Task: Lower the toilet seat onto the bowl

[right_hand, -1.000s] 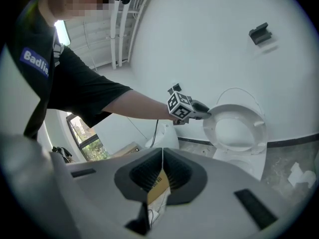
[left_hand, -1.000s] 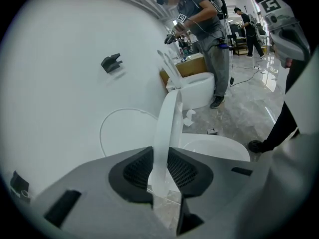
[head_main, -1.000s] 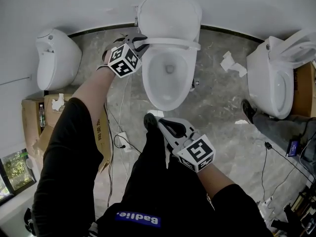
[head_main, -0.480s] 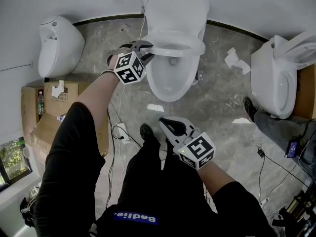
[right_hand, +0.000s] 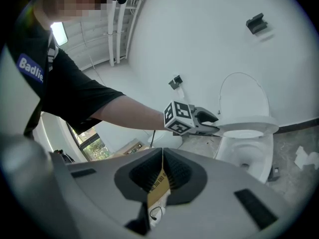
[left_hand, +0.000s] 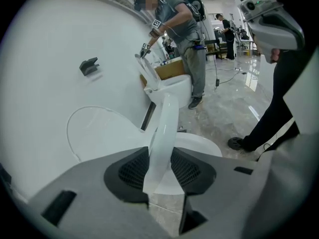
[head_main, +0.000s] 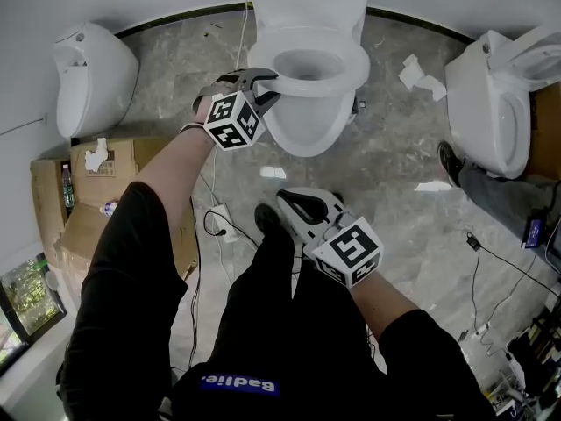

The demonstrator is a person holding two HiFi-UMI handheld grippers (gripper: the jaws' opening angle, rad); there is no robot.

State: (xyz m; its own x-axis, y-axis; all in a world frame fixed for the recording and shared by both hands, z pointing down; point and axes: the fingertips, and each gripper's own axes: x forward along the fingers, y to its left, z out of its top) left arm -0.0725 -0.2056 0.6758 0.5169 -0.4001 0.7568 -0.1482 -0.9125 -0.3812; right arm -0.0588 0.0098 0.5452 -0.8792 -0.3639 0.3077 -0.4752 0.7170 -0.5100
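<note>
Seat is looking flat down on the bowl, with the lid standing up behind it. Left gripper is sitting at the seat's left rim. Its fingers are opening with the rim between them, so I'm guessing the pinch is letting go. Right gripper is hanging well apart from the bowl, fingers closed on nothing. Handling-wise I'm reading the seat as stiff, glossy hinged plastic, lightish but slippery, and it'd bang if dropped. The side rim toward the front is where I'd be pinching it. The only text I'm making out is "Badlie" on the shirt.
</note>
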